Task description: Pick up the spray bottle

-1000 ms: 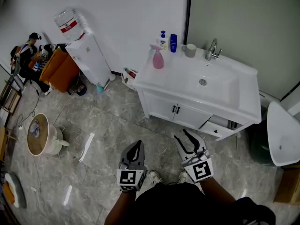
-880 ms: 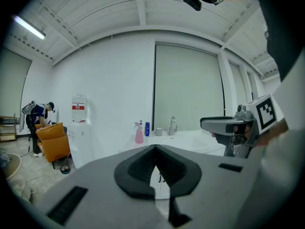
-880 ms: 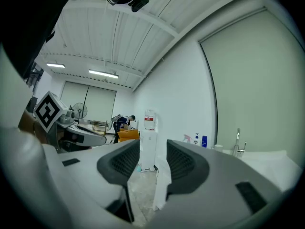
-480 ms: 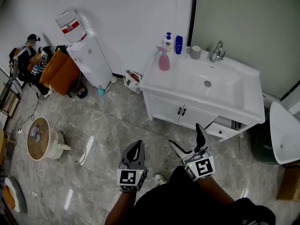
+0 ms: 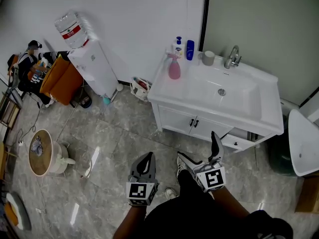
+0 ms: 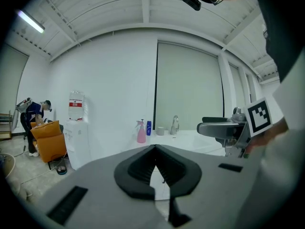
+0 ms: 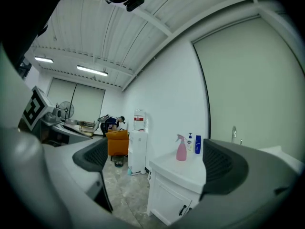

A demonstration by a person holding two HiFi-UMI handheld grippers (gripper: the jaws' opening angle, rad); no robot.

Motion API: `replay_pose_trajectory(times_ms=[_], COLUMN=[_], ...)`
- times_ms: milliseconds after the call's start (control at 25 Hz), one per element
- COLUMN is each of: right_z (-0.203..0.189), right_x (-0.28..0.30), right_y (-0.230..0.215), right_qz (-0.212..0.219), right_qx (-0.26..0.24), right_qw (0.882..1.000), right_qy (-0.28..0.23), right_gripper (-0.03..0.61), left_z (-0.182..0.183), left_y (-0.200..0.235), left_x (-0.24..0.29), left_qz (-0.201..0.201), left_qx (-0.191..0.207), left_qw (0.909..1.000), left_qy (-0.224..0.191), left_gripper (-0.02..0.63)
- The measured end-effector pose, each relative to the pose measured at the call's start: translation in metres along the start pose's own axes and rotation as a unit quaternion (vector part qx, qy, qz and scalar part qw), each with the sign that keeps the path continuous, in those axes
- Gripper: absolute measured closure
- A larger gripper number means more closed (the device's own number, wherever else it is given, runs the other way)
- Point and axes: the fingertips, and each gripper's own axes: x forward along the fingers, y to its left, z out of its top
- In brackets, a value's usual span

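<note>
While the pink spray bottle [image 5: 174, 68] stands on the vanity bench [image 5: 172, 88], fill level indiscernible, left gripper [image 5: 148, 156] closed, right gripper [image 5: 197, 144] just opened wide, empty.

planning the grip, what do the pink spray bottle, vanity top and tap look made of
Pink spray bottle: likely plastic, smooth pink body with moulded trigger head.
Vanity top: glossy white, probably ceramic or resin; basin and counter look one piece.
Tap: shiny silver, probably chromed metal.
</note>
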Motion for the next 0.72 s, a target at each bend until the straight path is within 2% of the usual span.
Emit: replay_pose_trajectory(times_ms=[160,360,720], right_z=[-0.001,-0.015,-0.026], right_x=[0.027,0.063,0.13], right_y=[-0.003,-0.036,-0.085], right_qz=[0.019,0.011,0.009], right_qx=[-0.005,0.005,0.007], right_qw=[1.0,1.0,0.999], right_qy=[0.013,0.014,0.032], right_gripper=[-0.014,-0.014,-0.013], left_z=[0.003,-0.002,0.019], left_y=[0.012,0.022,0.047], left_x=[0.022,0.059,0.137], left_qz=[-0.001,-0.007,-0.007], left_qx=[0.004,0.008,0.01], left_qw=[1.0,0.9996,0.9997], left_qy=[0.004,0.024,0.022], left_gripper=[0.617,0.617,0.617])
